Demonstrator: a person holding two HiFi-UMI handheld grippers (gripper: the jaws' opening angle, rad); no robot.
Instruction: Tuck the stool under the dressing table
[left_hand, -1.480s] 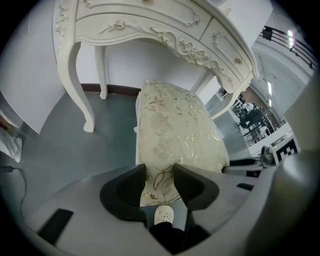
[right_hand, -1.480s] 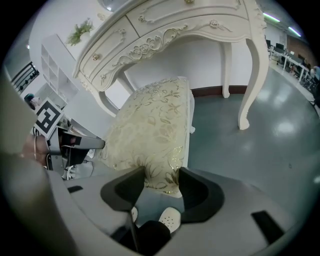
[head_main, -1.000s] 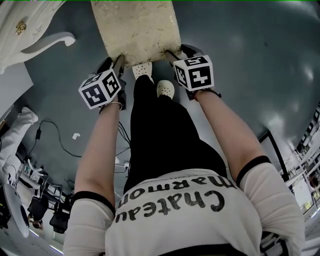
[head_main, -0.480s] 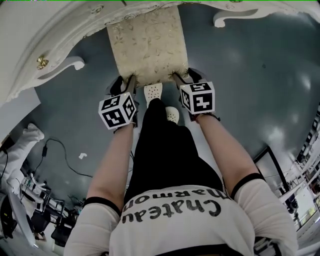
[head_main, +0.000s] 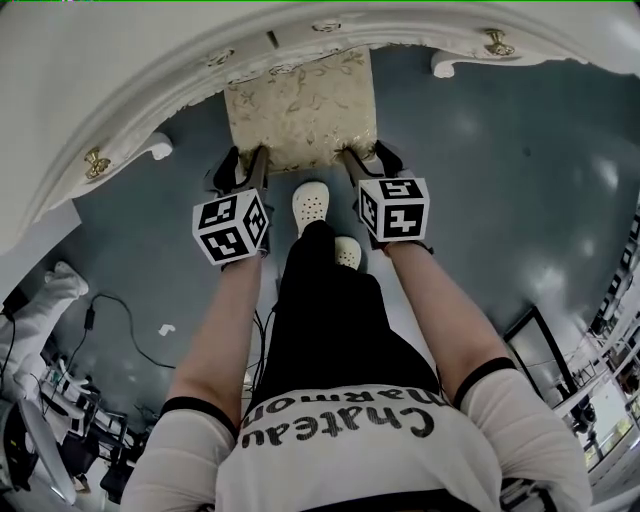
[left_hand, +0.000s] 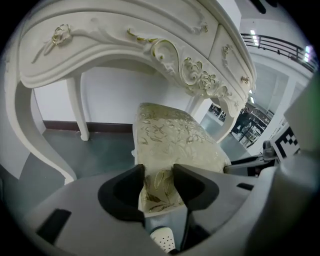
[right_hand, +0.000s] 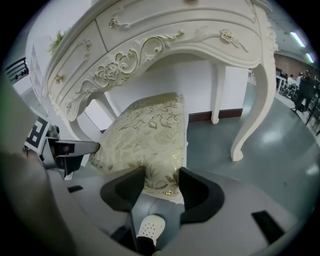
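Note:
The stool (head_main: 300, 110) has a cream cushion with a gold leaf pattern, and its far end lies under the white carved dressing table (head_main: 150, 70). My left gripper (head_main: 247, 163) is shut on the cushion's near left corner. My right gripper (head_main: 368, 160) is shut on the near right corner. In the left gripper view the cushion (left_hand: 172, 137) runs ahead from the gripper (left_hand: 159, 186) into the table's kneehole (left_hand: 125, 45). The right gripper view shows the same cushion (right_hand: 150, 125) between its jaws (right_hand: 161, 186), with the table front (right_hand: 175, 35) above.
The table's curved legs (head_main: 150, 150) (head_main: 455, 65) flank the stool on the grey-blue floor. The person's white shoes (head_main: 311, 205) stand just behind the stool. Cables (head_main: 120, 310) and equipment lie at the left; a dark frame (head_main: 540, 320) stands at the right.
Both grippers have pushed the stool forward, and its far end has slid under the dressing table. The person has stepped forward behind it.

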